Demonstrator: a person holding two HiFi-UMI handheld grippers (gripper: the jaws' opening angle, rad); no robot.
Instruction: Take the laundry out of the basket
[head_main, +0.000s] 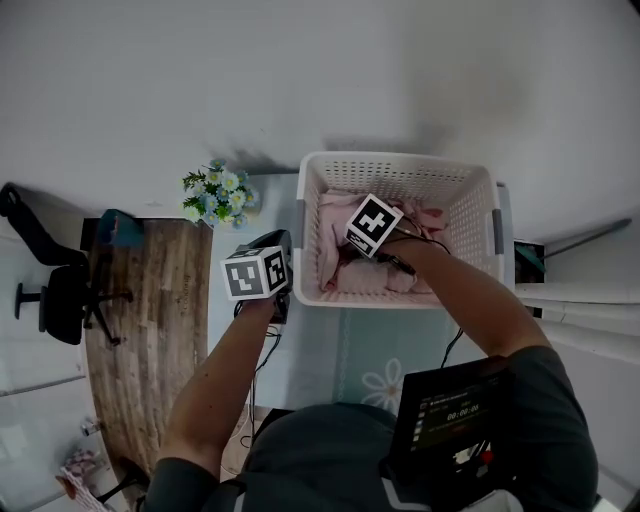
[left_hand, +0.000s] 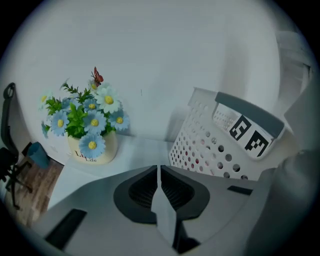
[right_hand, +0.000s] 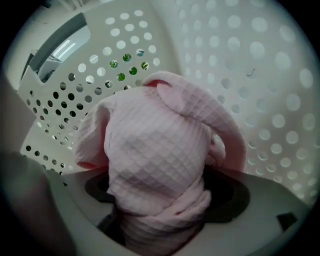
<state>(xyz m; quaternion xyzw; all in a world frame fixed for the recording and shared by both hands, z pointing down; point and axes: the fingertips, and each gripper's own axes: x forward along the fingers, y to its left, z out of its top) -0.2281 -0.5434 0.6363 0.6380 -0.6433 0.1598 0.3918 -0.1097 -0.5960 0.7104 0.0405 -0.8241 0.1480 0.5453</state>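
A white perforated laundry basket (head_main: 400, 160) stands on a pale surface against the wall, with pink waffle-weave laundry (head_main: 335, 215) inside it. My right gripper (head_main: 352, 258) reaches down into the basket. In the right gripper view its jaws stand wide, and a bunched roll of the pink cloth (right_hand: 155, 145) fills the space between them, with dark pad (right_hand: 227, 195) showing beside the cloth. My left gripper (head_main: 258, 272) hovers just outside the basket's left wall (left_hand: 210, 150). Its jaws (left_hand: 158, 170) meet in a thin seam with nothing held.
A pot of blue and white flowers (head_main: 215, 195) stands left of the basket, close ahead of the left gripper (left_hand: 90, 130). A wooden desk (head_main: 150, 330) and a black chair (head_main: 60, 295) lie further left. A black device (head_main: 455, 415) hangs on the person's chest.
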